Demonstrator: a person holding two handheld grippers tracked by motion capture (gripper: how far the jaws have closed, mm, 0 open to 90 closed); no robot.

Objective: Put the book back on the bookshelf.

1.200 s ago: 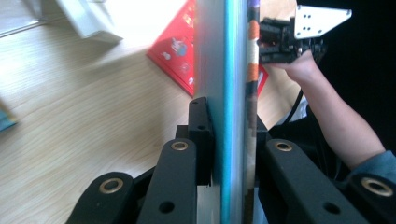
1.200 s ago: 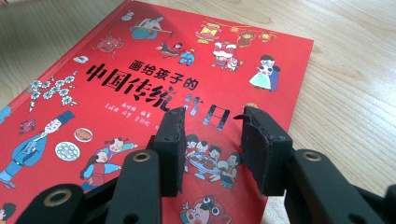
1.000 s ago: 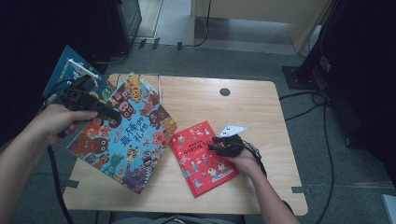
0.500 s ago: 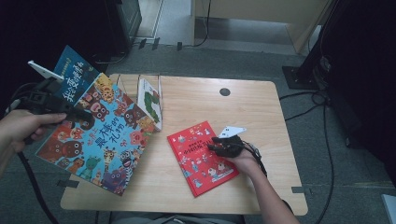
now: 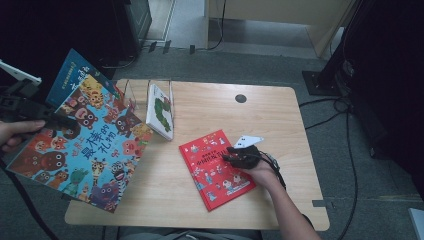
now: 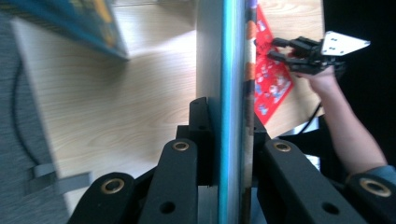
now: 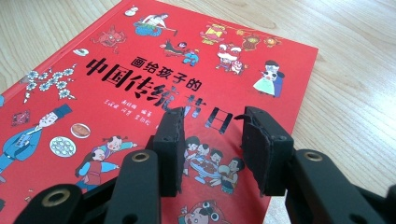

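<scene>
My left gripper (image 5: 61,121) is shut on the left edge of a large picture book with cartoon animals (image 5: 87,152) and holds it tilted, half off the table's left side. In the left gripper view the book's edge (image 6: 231,70) runs straight up between the jaws of that gripper (image 6: 231,137). A red picture book (image 5: 215,170) lies flat on the wooden table (image 5: 280,115). My right gripper (image 5: 234,156) rests over the red book's upper right part. In the right gripper view the jaws of this gripper (image 7: 212,123) stand open just above the red cover (image 7: 140,70), gripping nothing.
A white book with a green caterpillar (image 5: 161,111) stands in a wire rack (image 5: 131,90) at the table's back left. A blue book (image 5: 72,75) shows behind the large one. A round cable hole (image 5: 240,98) is at the back. Cables (image 5: 345,150) run on the floor to the right.
My left gripper has carried the large animal book to the left and a little up, off the table's middle, uncovering the white book in the rack. The right gripper has stayed put.
</scene>
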